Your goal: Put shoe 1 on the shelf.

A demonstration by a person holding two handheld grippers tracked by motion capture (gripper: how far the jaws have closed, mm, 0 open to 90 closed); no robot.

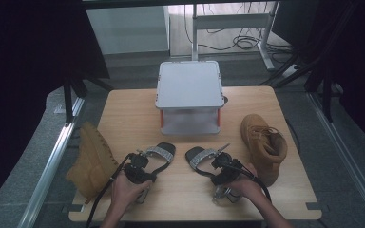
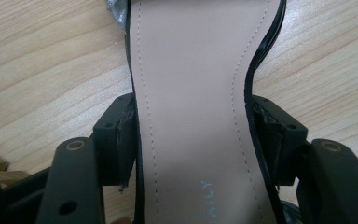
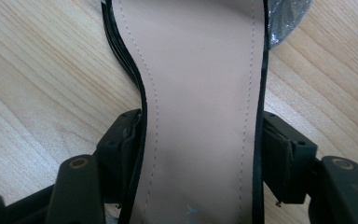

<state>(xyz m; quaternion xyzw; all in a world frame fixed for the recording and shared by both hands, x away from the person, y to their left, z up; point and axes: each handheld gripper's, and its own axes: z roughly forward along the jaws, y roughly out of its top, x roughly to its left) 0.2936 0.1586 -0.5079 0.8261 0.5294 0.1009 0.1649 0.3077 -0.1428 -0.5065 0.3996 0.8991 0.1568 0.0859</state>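
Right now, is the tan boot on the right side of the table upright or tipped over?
Upright. In the high view the right boot stands on its sole on the table, its laced opening facing up.

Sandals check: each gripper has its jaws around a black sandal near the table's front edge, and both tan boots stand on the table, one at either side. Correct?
Not quite. The right boot stands on the table, but the left boot hangs over its left edge, as the high view shows. The left gripper and right gripper do straddle the left sandal and right sandal.
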